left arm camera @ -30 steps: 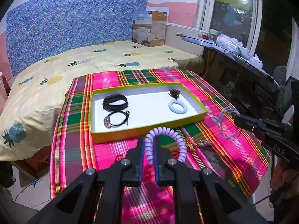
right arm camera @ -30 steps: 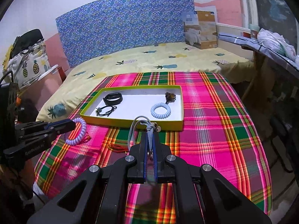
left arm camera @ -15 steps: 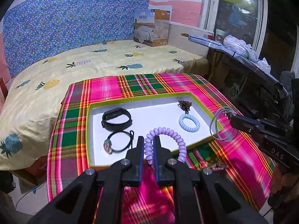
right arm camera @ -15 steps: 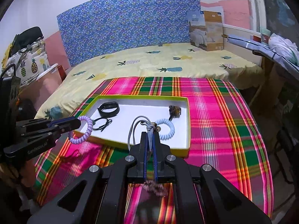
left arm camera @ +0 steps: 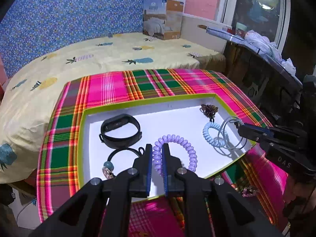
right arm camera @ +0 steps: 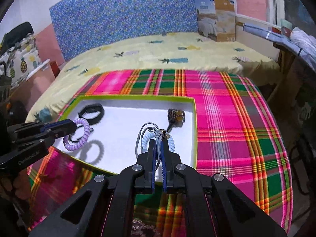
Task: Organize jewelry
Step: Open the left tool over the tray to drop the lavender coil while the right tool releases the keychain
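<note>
Left gripper [left arm camera: 157,154] pinches a purple coil bracelet [left arm camera: 182,148] above the near part of the white tray [left arm camera: 126,106], whose rim is lime green. Beyond and left of its tips lies a black band [left arm camera: 120,131], with a thin black cord bracelet [left arm camera: 120,152] just nearer. Ahead on the right lie a pale blue coil [left arm camera: 212,133] and, in the far corner, a brown beaded piece [left arm camera: 209,109]. Right gripper [right arm camera: 157,144], its jaws pressed together on a grey wire bangle [right arm camera: 141,136], hangs over the tray's right side, above the blue coil

Glossy plastic purple coil [left arm camera: 178,148]; woven plaid cloth [left arm camera: 110,86]
</note>
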The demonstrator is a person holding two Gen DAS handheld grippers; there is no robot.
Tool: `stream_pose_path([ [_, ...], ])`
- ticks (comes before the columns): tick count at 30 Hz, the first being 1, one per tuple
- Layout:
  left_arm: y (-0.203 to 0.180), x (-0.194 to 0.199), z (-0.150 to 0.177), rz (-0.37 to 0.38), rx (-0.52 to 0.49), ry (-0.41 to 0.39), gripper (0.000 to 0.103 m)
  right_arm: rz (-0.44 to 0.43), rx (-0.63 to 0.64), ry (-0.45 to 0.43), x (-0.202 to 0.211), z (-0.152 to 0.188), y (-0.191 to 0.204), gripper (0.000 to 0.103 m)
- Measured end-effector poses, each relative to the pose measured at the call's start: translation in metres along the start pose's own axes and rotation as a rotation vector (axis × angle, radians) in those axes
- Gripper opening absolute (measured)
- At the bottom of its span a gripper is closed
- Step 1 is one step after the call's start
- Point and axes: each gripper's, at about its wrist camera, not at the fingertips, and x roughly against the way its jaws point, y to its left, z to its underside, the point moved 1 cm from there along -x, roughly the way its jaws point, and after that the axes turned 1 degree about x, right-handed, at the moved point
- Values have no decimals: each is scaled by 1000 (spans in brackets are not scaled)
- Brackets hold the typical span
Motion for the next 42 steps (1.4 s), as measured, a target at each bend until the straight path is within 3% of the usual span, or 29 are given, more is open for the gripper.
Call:
stream_pose_path([
  [20, 7, -23, 7, -5, 27, 71, 11, 39, 17, 131, -31, 6, 0, 8],
  [23, 6, -23, 7, -6, 25, 72, 11, 36, 15, 129, -30, 6, 0, 14],
  [32, 6, -16, 7, -7, 31, 65, 11, 20, 10, 101, -18, 8, 1, 15],
  [42, 0, 24, 17, -13, 17, 10, 11, 2, 10, 30, 27, 17, 11, 15],
])
